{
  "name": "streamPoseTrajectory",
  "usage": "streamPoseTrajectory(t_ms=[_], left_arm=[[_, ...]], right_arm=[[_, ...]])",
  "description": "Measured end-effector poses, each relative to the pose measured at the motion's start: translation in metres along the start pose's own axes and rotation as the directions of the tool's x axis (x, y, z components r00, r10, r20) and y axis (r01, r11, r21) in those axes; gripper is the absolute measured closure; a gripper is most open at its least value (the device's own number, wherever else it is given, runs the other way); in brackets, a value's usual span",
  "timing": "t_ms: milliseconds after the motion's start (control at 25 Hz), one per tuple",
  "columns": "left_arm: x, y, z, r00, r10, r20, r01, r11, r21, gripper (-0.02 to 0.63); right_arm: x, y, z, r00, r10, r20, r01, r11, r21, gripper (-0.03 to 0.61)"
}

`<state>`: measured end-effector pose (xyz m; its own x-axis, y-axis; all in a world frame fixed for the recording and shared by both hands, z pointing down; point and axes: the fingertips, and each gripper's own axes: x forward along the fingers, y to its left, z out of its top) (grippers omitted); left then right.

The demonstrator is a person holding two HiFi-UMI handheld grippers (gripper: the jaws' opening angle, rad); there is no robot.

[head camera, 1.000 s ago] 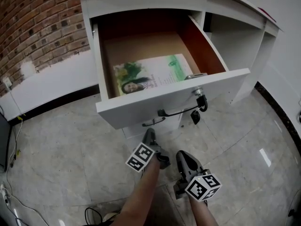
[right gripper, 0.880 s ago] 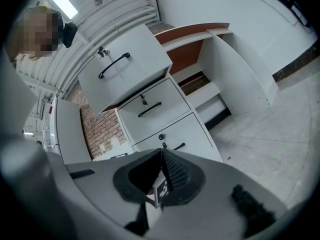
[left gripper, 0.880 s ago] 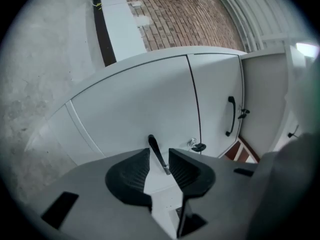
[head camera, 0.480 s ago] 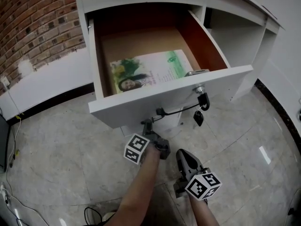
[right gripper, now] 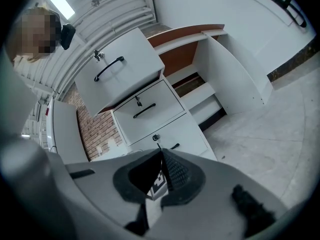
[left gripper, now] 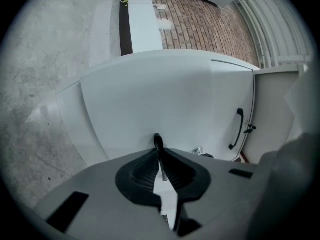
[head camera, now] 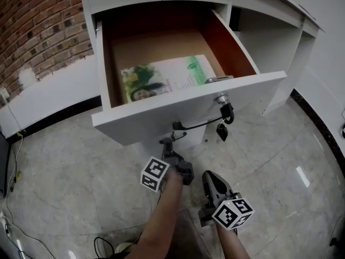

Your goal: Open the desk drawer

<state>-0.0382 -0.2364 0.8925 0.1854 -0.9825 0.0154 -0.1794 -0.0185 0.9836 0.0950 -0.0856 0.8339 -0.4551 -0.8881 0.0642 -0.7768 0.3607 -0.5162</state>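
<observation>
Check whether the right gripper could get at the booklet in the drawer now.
Probably yes: the drawer stands pulled out, the booklet lies uncovered, and the right gripper hangs free in front of it.

The drawer [head camera: 161,117] is the top one of a white desk [head camera: 269,31] and stands pulled far out, its inside open to view. Its front is a plain white panel with a thin black bar handle [head camera: 199,125]. Near the front's right end sits a silver lock [head camera: 221,98] with a dark key fob [head camera: 221,131] hanging from it. The inner walls are reddish brown, the floor a paler brown. In the right gripper view it juts out above two shut drawers [right gripper: 150,109].
</observation>
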Motion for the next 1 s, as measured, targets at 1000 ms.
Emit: streamPoseTrajectory(t_ms=[1000], left_arm=[[-0.076, -0.007, -0.041, 0.998, 0.050, -0.040, -0.052, 0.998, -0.036, 0.580]], right_arm=[[-0.018, -0.013, 0.011, 0.999, -0.023, 0.039, 0.022, 0.999, 0.032, 0.568]])
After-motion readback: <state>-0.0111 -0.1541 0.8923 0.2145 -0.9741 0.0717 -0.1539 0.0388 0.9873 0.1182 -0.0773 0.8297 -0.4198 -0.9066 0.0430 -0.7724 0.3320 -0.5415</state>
